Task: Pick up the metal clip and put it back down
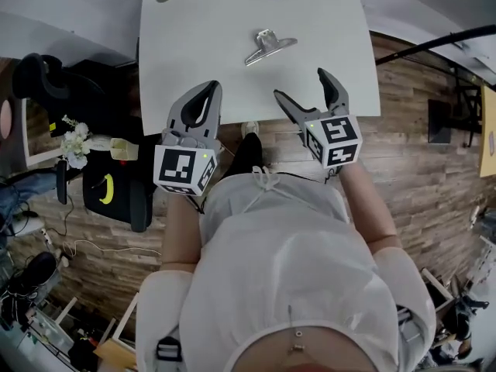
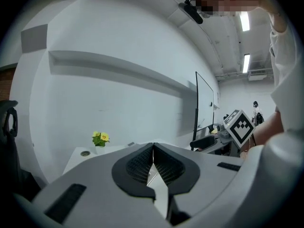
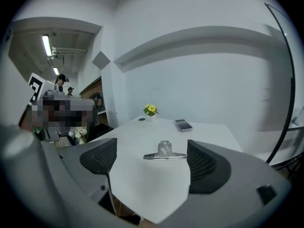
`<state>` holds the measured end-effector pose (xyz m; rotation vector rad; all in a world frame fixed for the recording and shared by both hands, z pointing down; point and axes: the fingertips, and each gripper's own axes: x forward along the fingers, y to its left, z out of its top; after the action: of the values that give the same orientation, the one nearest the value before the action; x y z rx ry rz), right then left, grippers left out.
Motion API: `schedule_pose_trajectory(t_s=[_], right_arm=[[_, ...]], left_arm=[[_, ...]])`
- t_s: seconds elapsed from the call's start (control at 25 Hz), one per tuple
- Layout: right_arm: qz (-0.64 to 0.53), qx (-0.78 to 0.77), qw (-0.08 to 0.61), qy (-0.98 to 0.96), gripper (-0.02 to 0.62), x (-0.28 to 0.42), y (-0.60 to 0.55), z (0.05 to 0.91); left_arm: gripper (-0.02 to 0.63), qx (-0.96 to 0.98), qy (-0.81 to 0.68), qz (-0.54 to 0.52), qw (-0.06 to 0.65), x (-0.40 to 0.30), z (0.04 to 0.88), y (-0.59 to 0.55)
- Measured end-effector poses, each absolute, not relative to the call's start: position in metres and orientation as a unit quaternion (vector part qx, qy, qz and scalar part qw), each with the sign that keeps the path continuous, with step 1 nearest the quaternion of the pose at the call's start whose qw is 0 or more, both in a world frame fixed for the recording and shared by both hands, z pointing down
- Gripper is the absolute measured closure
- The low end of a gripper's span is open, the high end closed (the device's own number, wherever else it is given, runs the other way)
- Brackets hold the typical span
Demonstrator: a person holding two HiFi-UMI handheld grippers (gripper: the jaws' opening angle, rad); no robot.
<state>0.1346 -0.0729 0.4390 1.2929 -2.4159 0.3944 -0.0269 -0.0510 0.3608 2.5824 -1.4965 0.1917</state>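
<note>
On the surface [image 1: 201, 45]: the metal clip [image 1: 267, 46] lies near the middle, untouched and well apart from both tools.
Right tool [image 1: 301, 84]: jaws spread wide with nothing between them, aimed at the clip from the near edge.
Left tool [image 1: 208, 90]: jaws pressed together, empty.
Risk: the smooth metal may skid across the surface or twist free if the jaws close off-centre. A shallow bite could drop it mid-lift.

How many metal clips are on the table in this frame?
1. The metal clip lies near the middle of the white table, ahead of the open right gripper. The shut left gripper holds nothing; no other clip shows.
</note>
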Motion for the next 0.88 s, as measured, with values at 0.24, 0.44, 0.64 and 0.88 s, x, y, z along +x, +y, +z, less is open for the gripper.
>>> schedule_pose_trajectory(t_s=[0.24, 0.44, 0.64, 0.88], right_arm=[[0.169, 0.443, 0.233, -0.849, 0.133, 0.103, -0.157, 0.484], [0.198, 0.434, 0.266, -0.838, 0.133, 0.085, -0.203, 0.529], [0.227, 0.436, 0.301, -0.817, 0.133, 0.084, -0.234, 0.571], [0.260, 0.431, 0.349, -0.791, 0.164, 0.082, -0.256, 0.611]], left_arm=[[0.588, 0.866, -0.483, 0.076, 0.103, -0.041, 0.396, -0.128], [0.588, 0.871, -0.469, 0.094, 0.113, -0.054, 0.424, -0.175], [0.588, 0.872, -0.453, 0.119, 0.140, -0.061, 0.455, -0.203], [0.588, 0.873, -0.450, 0.118, 0.146, -0.067, 0.479, -0.226]])
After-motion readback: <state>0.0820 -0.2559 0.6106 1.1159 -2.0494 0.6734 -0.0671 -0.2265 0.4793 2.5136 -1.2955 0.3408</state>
